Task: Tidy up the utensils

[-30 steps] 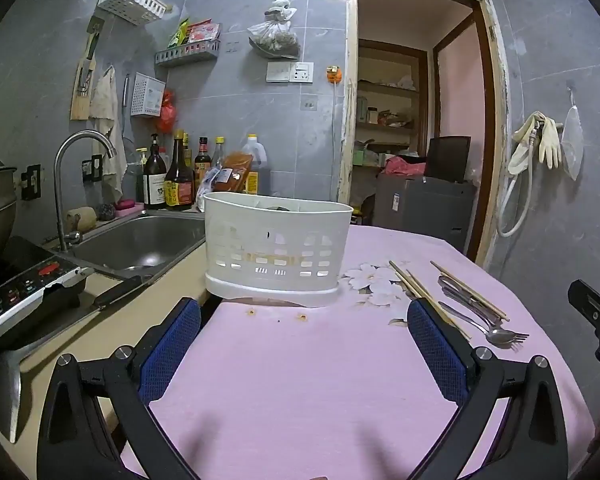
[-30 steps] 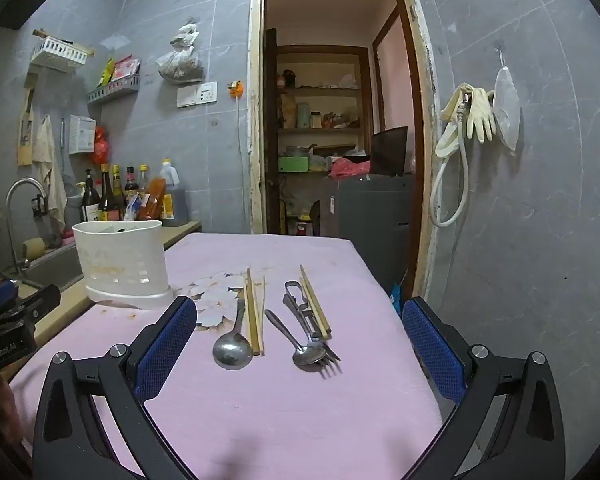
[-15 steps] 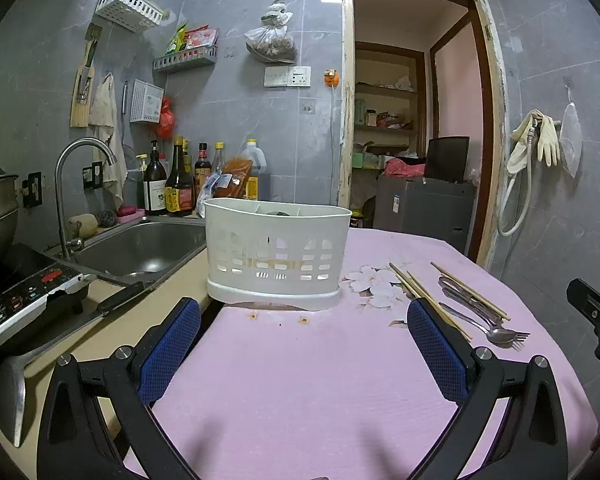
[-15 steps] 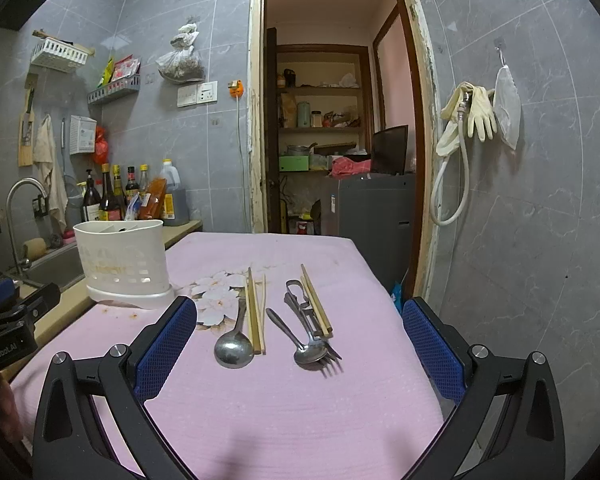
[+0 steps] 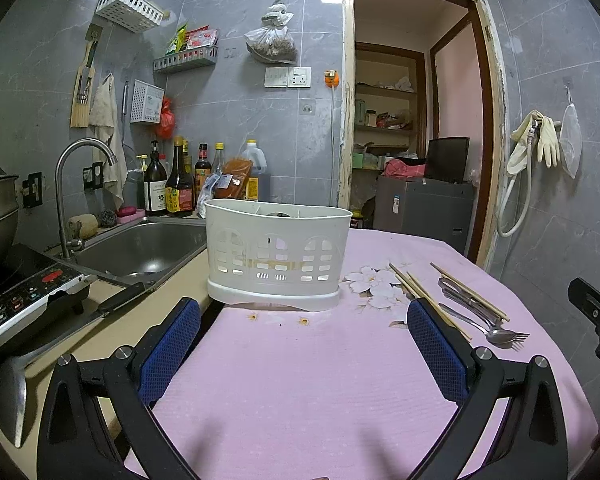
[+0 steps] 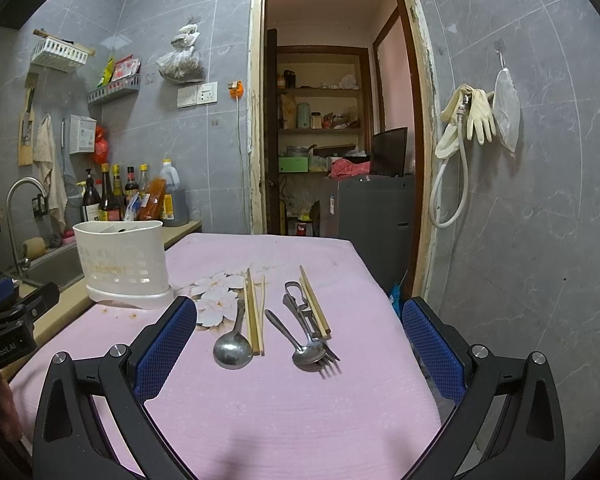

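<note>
A white slotted utensil holder [image 5: 276, 258] stands on the pink table mat [image 5: 320, 380], straight ahead of my open, empty left gripper [image 5: 304, 344]. It also shows in the right wrist view [image 6: 122, 262] at left. Utensils lie on the mat ahead of my open, empty right gripper [image 6: 300, 344]: a large spoon [image 6: 232, 350], chopsticks [image 6: 254, 312], a smaller spoon [image 6: 296, 342], a fork [image 6: 320, 344], and another chopstick pair [image 6: 314, 304]. In the left wrist view they lie at right [image 5: 472, 312].
A steel sink [image 5: 140, 248] with tap [image 5: 66, 184], sauce bottles [image 5: 176, 184] and an induction cooker [image 5: 16, 292] are left of the table. A knife [image 5: 100, 308] and ladle [image 5: 8, 392] lie on the counter. A doorway [image 6: 336, 140] is behind the table.
The left gripper's view has tilted and shifted slightly; the holder looks level now. The right gripper has barely moved. Both stay open and empty.
</note>
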`<state>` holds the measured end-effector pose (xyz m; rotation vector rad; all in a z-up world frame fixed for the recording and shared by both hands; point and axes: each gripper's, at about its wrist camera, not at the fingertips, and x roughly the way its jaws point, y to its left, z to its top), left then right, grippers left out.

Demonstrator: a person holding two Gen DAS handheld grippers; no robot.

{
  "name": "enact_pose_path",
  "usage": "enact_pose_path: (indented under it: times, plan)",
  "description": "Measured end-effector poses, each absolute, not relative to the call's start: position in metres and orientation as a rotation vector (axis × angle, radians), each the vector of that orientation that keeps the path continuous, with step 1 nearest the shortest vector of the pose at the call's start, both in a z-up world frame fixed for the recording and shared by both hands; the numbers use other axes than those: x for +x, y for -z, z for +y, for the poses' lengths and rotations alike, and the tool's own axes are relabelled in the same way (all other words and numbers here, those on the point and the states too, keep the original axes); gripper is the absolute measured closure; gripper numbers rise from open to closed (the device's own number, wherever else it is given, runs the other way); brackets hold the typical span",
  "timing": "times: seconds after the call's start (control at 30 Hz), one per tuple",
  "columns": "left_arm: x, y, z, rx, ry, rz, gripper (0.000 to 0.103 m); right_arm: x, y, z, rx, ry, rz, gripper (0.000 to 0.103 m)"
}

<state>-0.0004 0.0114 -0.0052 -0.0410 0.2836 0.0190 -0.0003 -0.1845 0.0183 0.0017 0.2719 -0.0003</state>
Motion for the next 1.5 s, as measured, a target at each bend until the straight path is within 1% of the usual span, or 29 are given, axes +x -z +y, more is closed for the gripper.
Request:
enact_pose_path:
  times: [1.5]
  plan:
    - [-0.0006, -0.0002, 0.0076, -0.041, -0.018, 0.281, 0.002, -0.0005, -0.0223, -0.1883, -0.007, 0.003, 0.277, 0.0]
